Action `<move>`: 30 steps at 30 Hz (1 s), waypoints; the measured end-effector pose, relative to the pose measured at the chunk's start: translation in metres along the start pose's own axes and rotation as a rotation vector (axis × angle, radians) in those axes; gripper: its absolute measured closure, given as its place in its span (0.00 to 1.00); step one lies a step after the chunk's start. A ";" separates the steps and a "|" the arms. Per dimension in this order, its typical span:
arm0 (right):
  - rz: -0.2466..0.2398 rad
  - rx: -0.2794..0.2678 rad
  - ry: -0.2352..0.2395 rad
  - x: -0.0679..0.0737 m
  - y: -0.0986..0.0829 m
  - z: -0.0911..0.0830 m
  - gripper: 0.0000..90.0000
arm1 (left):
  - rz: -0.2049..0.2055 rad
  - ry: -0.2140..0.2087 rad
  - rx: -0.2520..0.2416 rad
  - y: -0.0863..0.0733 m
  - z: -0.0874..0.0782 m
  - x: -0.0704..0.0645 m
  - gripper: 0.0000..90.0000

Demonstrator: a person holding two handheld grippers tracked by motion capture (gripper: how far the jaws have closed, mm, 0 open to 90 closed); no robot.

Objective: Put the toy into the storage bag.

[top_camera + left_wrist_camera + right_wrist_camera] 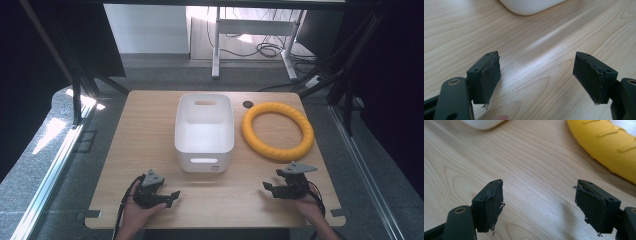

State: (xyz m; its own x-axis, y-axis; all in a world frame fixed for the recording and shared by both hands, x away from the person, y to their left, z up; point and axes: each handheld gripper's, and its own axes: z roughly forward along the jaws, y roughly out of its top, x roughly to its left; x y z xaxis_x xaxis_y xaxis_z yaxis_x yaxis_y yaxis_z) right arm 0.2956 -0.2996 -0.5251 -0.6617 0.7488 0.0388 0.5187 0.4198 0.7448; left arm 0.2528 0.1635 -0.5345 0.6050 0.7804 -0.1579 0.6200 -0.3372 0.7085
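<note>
A white plastic bin (204,130) with cut-out handles stands empty in the middle of the wooden table (145,135). To its right lies a yellow ribbed ring (277,130), flat on the wood. My left gripper (171,197) rests near the front edge, left of centre, jaws wide apart and empty. In the left gripper view the left gripper (537,58) looks over bare wood at a corner of the bin (531,5). My right gripper (273,180) sits at the front right, just below the ring. The right gripper (539,185) is open too, with the ring (609,142) ahead at the right and the bin (484,123) at the top left.
A small black round grommet (248,104) is set into the table behind the ring. The table's front edge runs just below both hands. Beyond the far edge are a white desk frame (216,45) and cables on the floor, with dark posts at both sides.
</note>
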 end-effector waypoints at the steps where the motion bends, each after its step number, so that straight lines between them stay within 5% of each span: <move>1: 0.000 0.000 0.000 0.000 0.000 0.000 0.27 | 0.000 0.000 0.000 0.000 0.000 0.000 0.25; 7: -0.069 0.028 0.003 0.008 -0.001 0.000 0.29 | 0.024 -0.008 0.023 0.000 0.005 -0.007 0.25; 18: -0.087 0.034 0.076 0.013 0.011 -0.002 0.33 | 0.034 -0.017 0.039 0.002 0.011 -0.012 0.26; 21: -0.149 0.060 0.074 0.013 0.014 -0.001 0.34 | 0.038 -0.023 0.044 0.003 0.011 -0.014 0.26; 30: -0.169 0.089 0.056 -0.005 0.059 -0.006 0.33 | 0.041 -0.019 0.023 0.005 0.004 -0.014 0.26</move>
State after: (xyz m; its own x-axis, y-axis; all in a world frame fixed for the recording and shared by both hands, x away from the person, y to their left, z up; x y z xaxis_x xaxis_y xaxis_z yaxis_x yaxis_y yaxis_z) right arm 0.3260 -0.2818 -0.4778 -0.7715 0.6348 -0.0430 0.4414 0.5827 0.6824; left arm 0.2495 0.1491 -0.5310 0.6394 0.7557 -0.1418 0.6054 -0.3812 0.6987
